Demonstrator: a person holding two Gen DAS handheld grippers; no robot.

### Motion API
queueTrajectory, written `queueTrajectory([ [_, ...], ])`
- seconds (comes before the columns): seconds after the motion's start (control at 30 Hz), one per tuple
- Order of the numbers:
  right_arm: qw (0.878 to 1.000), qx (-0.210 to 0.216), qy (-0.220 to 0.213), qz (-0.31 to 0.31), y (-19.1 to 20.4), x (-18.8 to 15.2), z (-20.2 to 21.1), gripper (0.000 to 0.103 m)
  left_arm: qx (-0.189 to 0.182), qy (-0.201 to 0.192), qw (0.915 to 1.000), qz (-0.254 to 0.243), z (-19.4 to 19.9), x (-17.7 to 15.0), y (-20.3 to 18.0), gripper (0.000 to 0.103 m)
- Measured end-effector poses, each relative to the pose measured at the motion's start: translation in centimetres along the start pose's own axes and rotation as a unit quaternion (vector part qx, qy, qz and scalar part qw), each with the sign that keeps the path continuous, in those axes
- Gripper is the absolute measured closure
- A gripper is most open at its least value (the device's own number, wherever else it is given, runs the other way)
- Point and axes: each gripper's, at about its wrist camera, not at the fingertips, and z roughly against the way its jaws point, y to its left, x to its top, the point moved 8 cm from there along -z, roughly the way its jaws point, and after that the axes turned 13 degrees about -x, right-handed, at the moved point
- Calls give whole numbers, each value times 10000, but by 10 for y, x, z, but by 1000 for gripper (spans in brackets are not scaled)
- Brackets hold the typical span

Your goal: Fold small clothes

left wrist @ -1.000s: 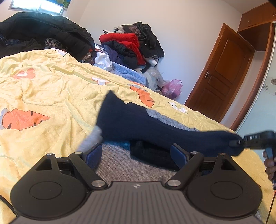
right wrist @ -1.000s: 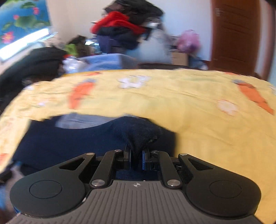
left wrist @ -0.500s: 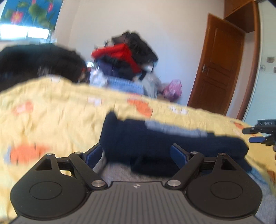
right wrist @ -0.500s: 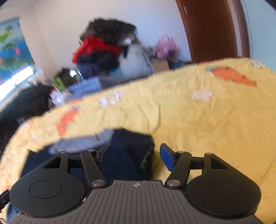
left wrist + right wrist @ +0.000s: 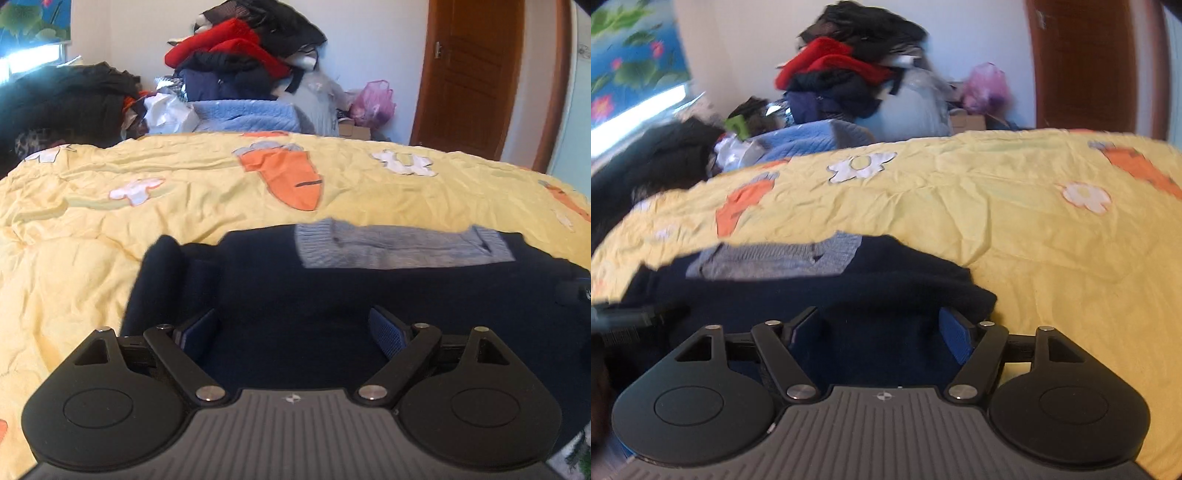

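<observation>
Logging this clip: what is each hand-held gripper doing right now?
Left hand-held gripper: open, holding nothing, over the navy garment.
Right hand-held gripper: open, holding nothing, over the same garment's edge.

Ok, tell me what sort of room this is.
Most likely a bedroom at home: a bed under a yellow carrot-print quilt, a heap of clothes piled against the wall, and a wooden door.
</observation>
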Motion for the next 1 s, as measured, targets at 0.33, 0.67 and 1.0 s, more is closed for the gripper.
queueTrajectory([
  [0.33,9936,-625,-277,902,35,-10,11,17,447,6,9988,-203,15,1,-4,7],
  [0.67,9964,-270,-265,764,50,-60,55,11,-187,12,9984,-524,65,-54,-50,6],
  [1.0,9965,-653,63,510,43,-91,86,0,-191,10,9991,-378,62,-54,-46,2],
])
